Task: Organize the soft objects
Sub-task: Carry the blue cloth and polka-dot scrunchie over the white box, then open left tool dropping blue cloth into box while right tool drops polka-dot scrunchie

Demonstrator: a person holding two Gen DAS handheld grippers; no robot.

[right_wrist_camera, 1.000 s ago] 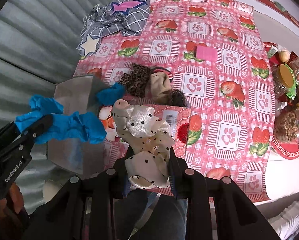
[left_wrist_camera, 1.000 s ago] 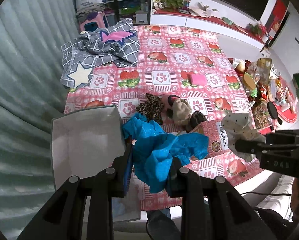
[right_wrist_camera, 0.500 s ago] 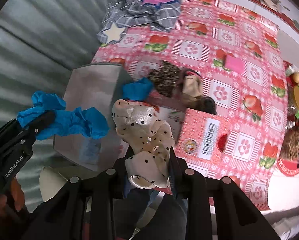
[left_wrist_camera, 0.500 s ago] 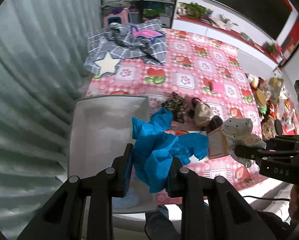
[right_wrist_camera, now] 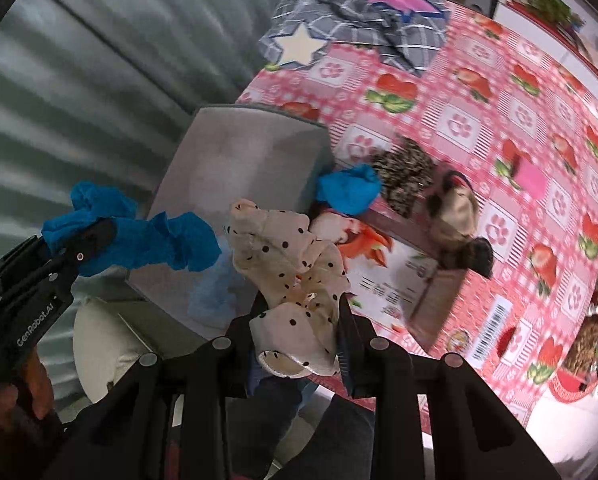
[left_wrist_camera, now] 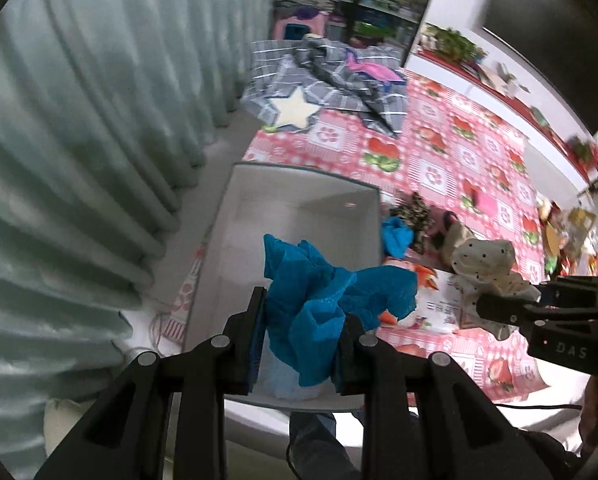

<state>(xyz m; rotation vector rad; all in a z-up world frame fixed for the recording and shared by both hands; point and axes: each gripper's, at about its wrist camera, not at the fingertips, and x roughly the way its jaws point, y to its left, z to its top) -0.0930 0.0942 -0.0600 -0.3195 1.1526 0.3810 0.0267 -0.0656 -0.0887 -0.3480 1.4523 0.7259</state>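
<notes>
Blue cloth (left_wrist_camera: 319, 312), clamped in the left tool (left_wrist_camera: 299, 344), now hangs over the grey box (left_wrist_camera: 235, 240) at centre frame — earlier it was beside it. Right tool (right_wrist_camera: 299, 332) grips the dotted scrunchie (right_wrist_camera: 295, 272) nearby — release looks next.

Black left gripper (left_wrist_camera: 301, 334) with silver screws, black right gripper (right_wrist_camera: 299, 330), white lettering
</notes>
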